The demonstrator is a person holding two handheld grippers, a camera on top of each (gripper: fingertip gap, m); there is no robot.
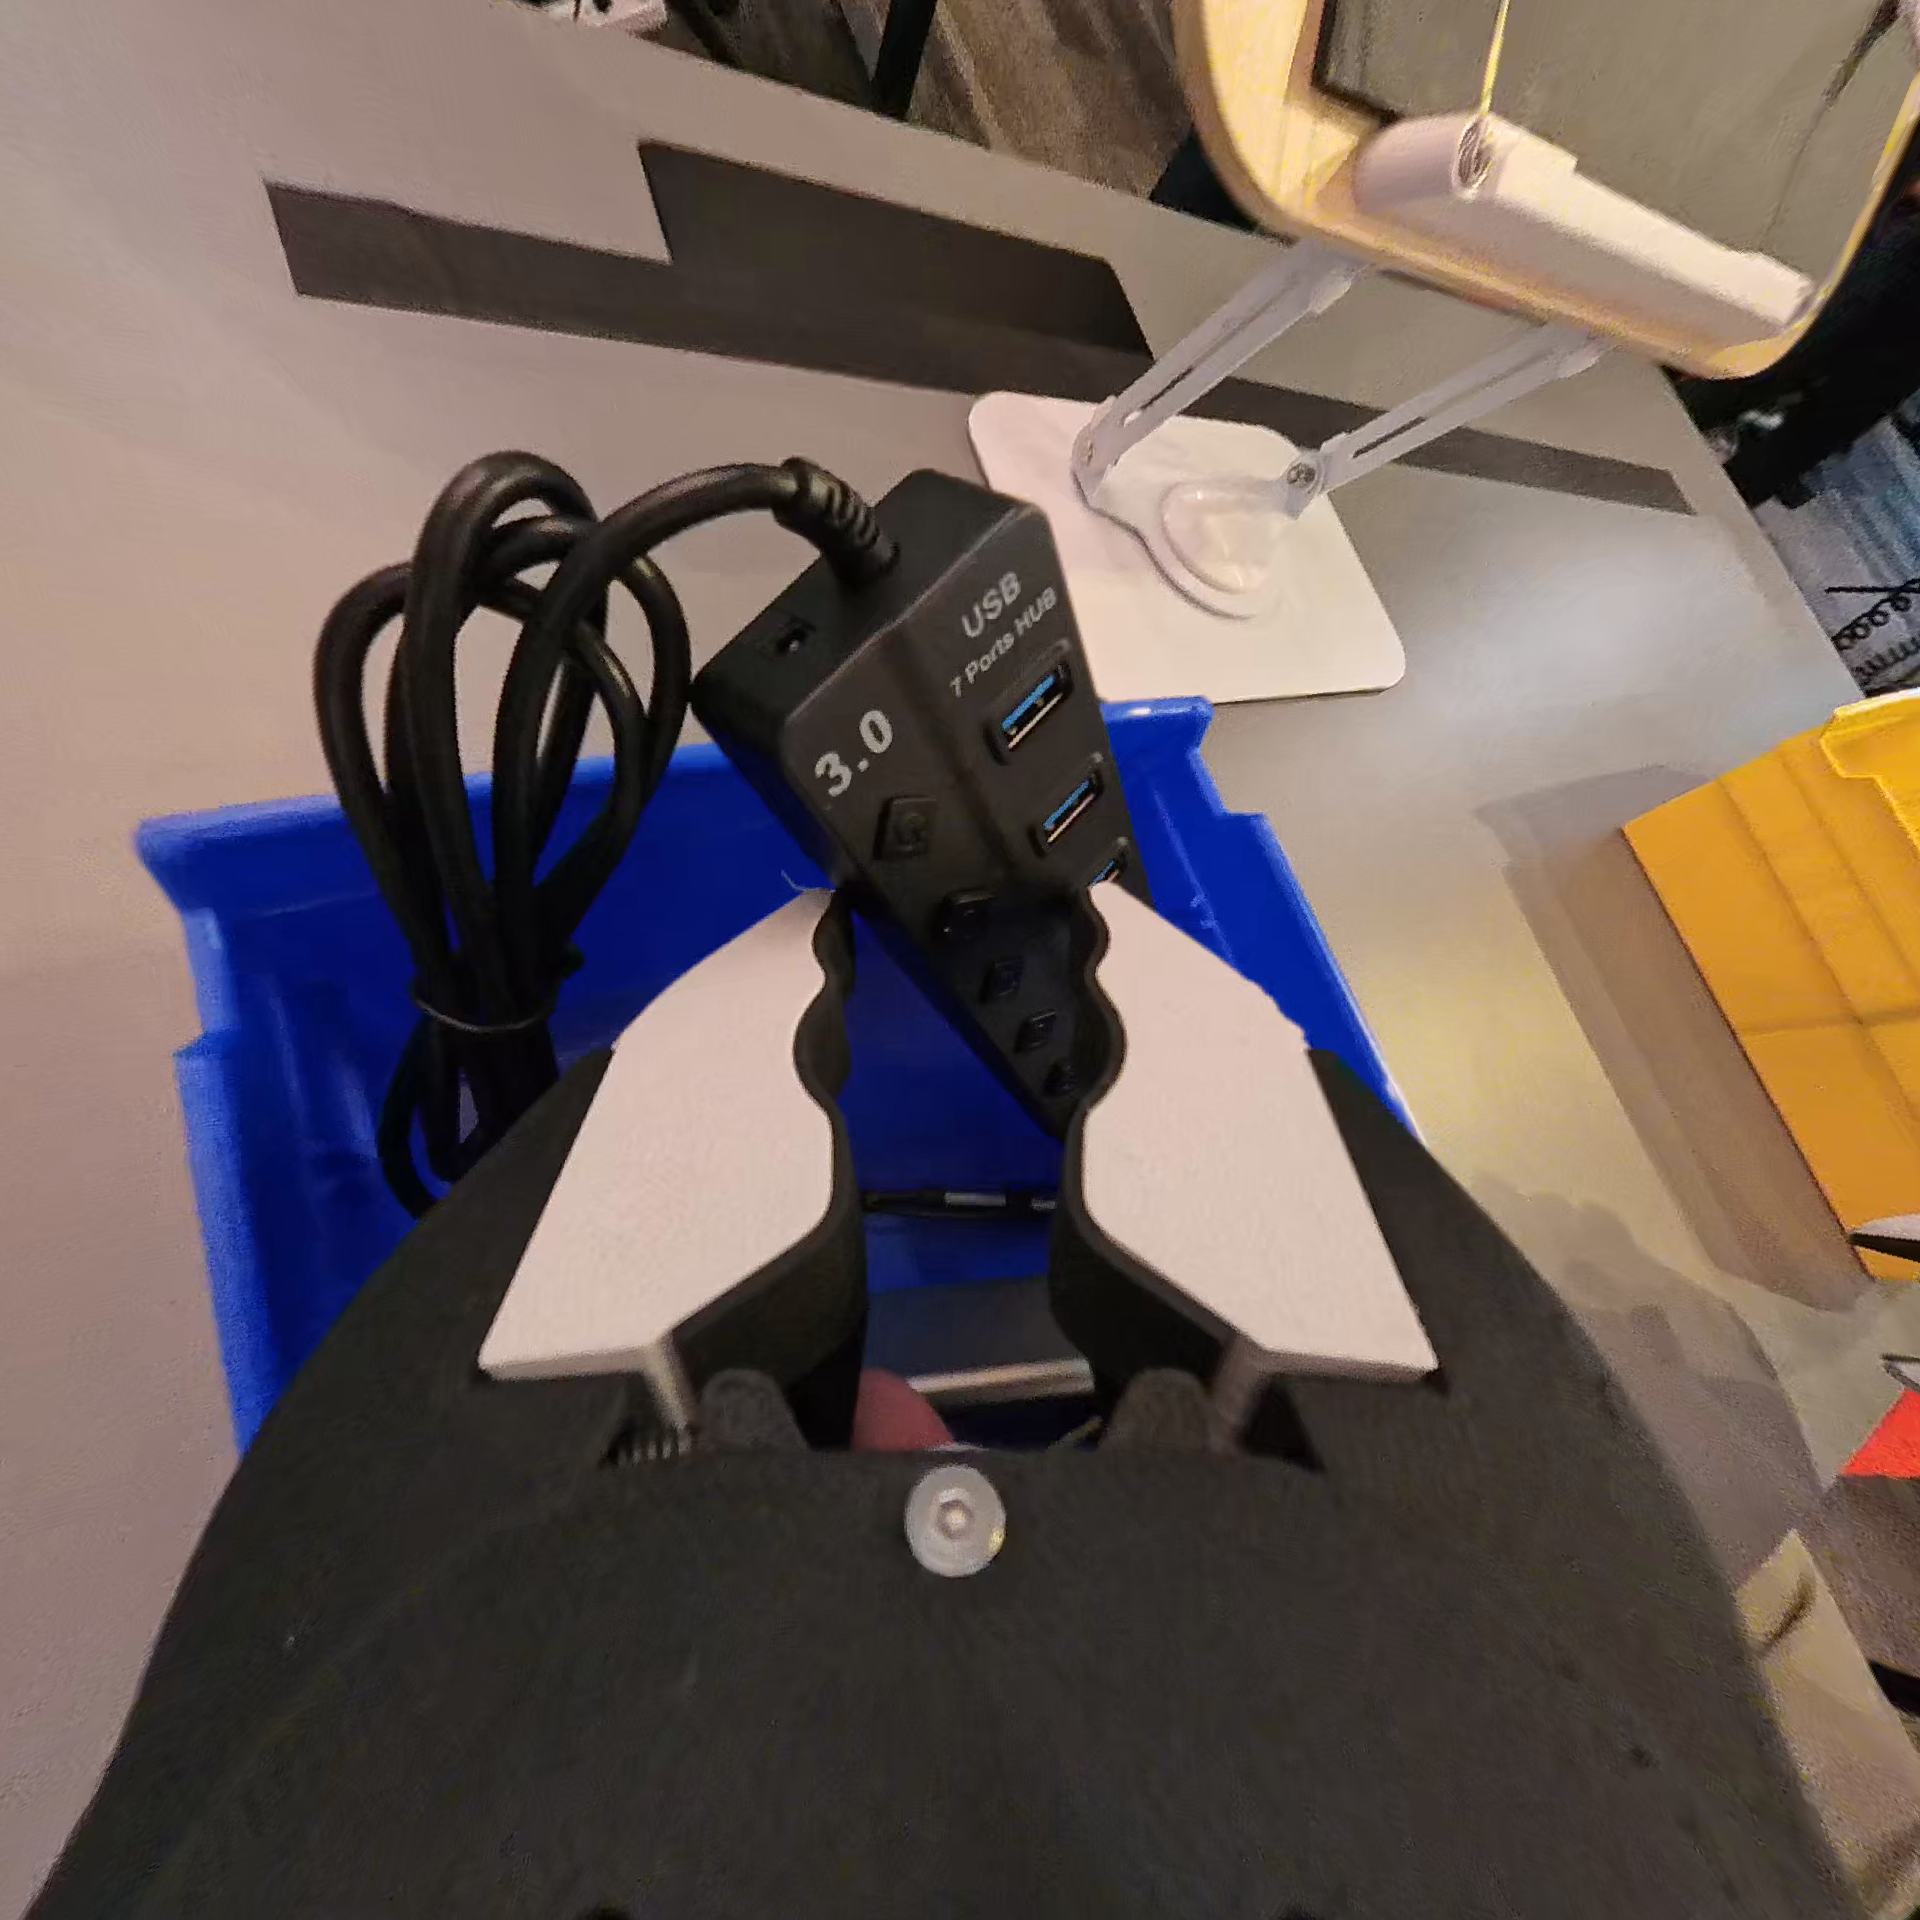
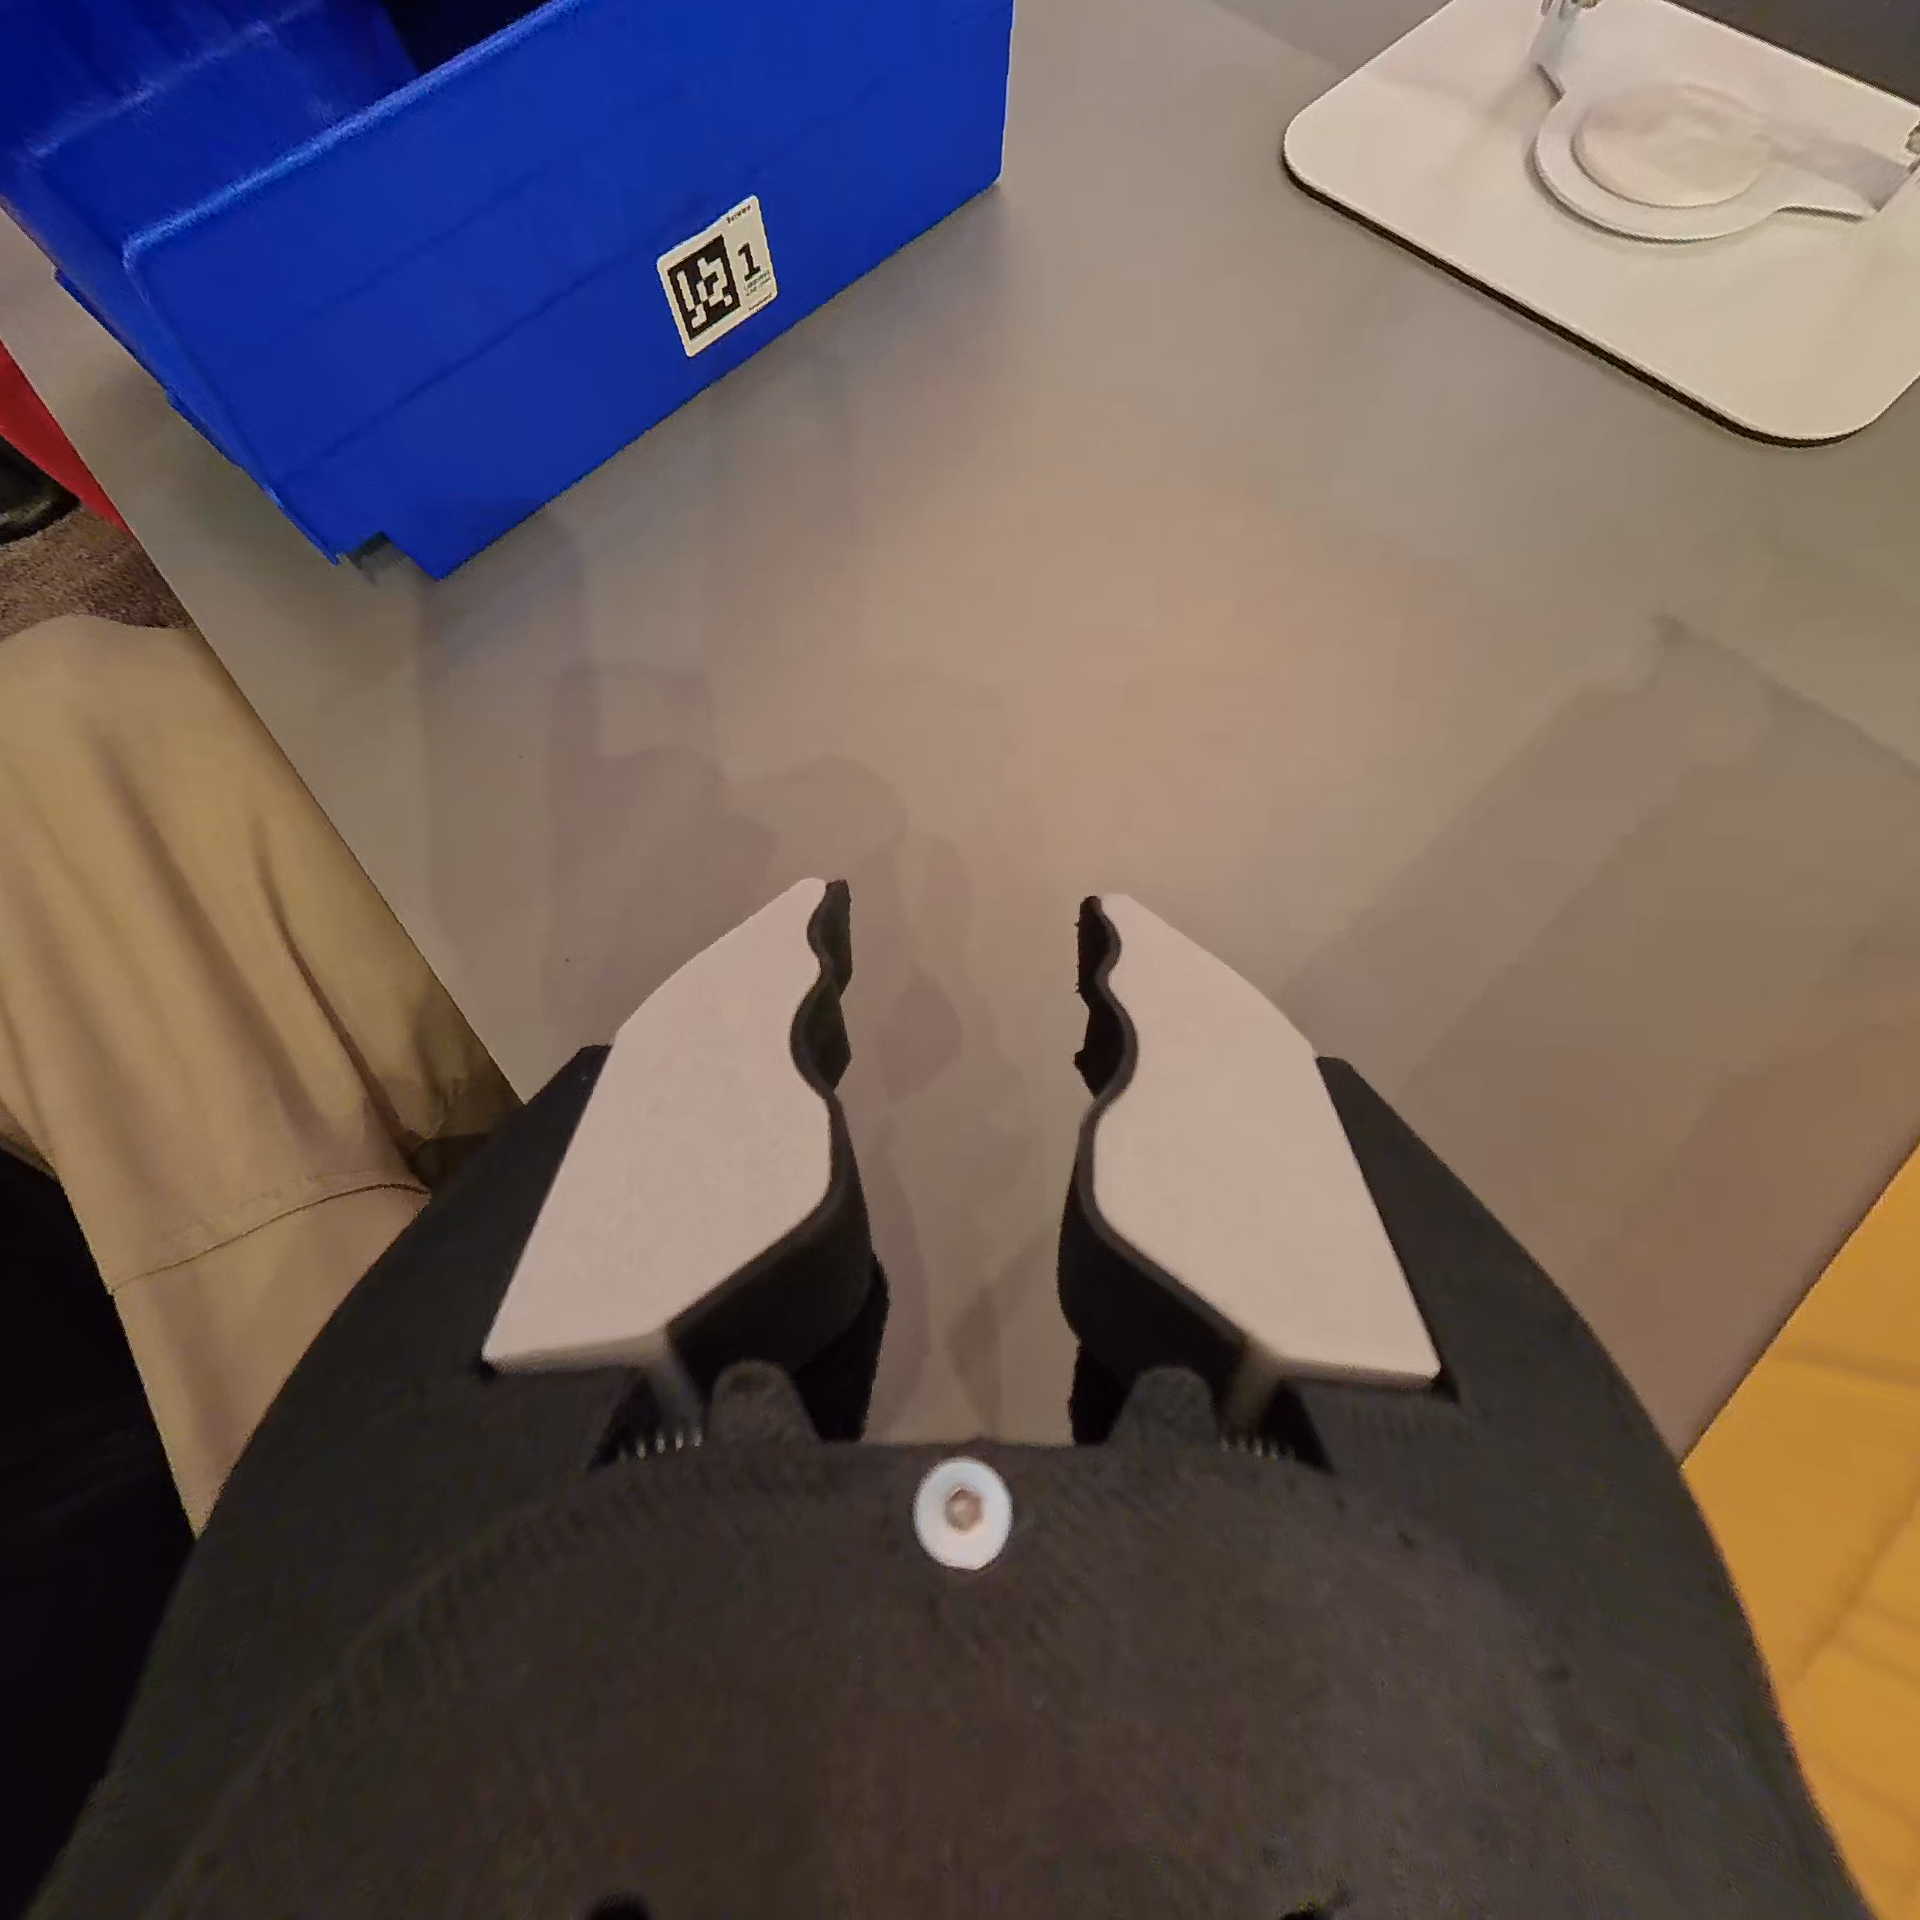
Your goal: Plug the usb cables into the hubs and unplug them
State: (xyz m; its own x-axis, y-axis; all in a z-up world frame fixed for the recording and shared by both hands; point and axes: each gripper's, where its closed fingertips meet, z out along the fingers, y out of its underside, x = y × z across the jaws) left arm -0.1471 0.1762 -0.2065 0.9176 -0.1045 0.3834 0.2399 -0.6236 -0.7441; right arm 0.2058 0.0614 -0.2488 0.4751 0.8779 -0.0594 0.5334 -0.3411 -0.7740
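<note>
In the left wrist view my left gripper (image 1: pixel 961 914) is shut on a black USB hub (image 1: pixel 914 717) with blue ports and small buttons, held up over a blue bin (image 1: pixel 1216 831). The hub's black cable (image 1: pixel 499 790) hangs in a tied coil down its left side into the bin. In the right wrist view my right gripper (image 2: pixel 961 914) is open and empty above the bare grey table (image 2: pixel 1039 623), to the right of the blue bin (image 2: pixel 468 260). No loose USB cable plug shows in either view.
A white stand base (image 1: pixel 1247 582) with a tilted pale device on its arms stands behind the bin; it also shows at top right of the right wrist view (image 2: pixel 1610 239). A yellow bin (image 1: pixel 1787 956) sits to the right. Black tape strips (image 1: pixel 727 260) lie on the far table. A person's beige clothing (image 2: pixel 156 935) is at the left table edge. Across from one pair of fingers to the other is roughly 40 cm.
</note>
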